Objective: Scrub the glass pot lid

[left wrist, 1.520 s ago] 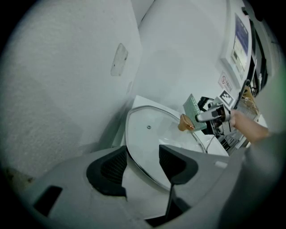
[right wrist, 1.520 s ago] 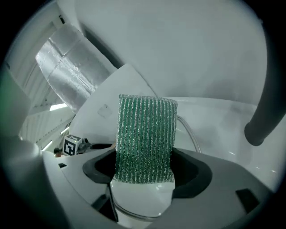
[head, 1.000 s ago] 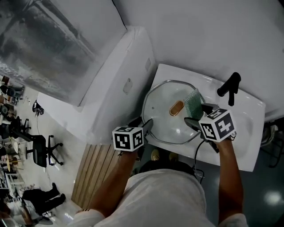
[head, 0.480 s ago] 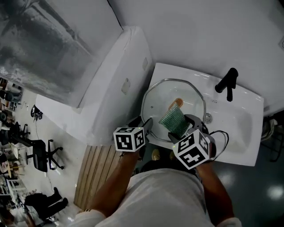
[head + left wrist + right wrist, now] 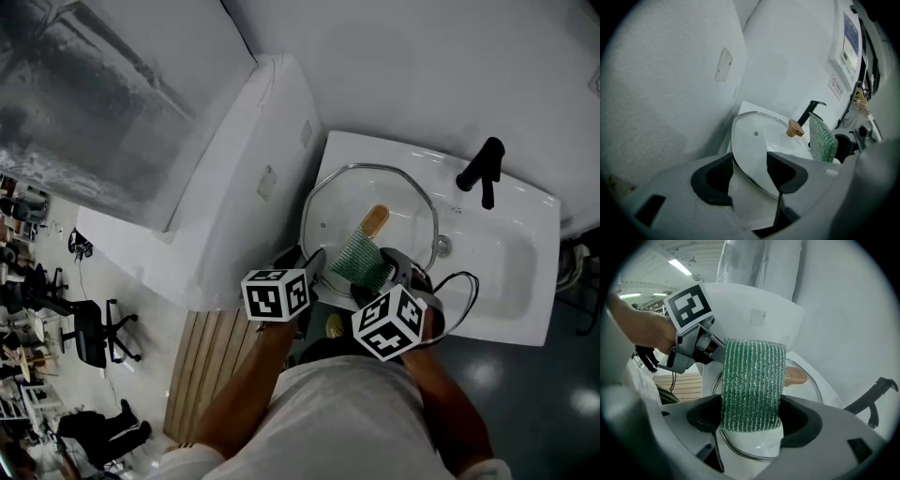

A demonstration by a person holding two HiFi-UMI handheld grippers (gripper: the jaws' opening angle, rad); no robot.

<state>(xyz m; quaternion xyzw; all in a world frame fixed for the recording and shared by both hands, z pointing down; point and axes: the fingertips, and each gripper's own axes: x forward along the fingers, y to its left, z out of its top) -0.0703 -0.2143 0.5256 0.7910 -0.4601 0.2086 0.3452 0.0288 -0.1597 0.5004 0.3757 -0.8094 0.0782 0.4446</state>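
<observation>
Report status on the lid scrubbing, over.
Left tool shut on glass pot lid, at rim. Right tool shut on green sponge, over lid's near side. Faucet clear, behind.

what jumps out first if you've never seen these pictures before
The green ribbed scrubbing sponge, clamped in the right hand-held gripper, stands out most, held over the round glass pot lid near its tan knob. The lid fills the left end of the white sink, its near rim gripped by the left hand-held gripper, with a black faucet at the far edge.
</observation>
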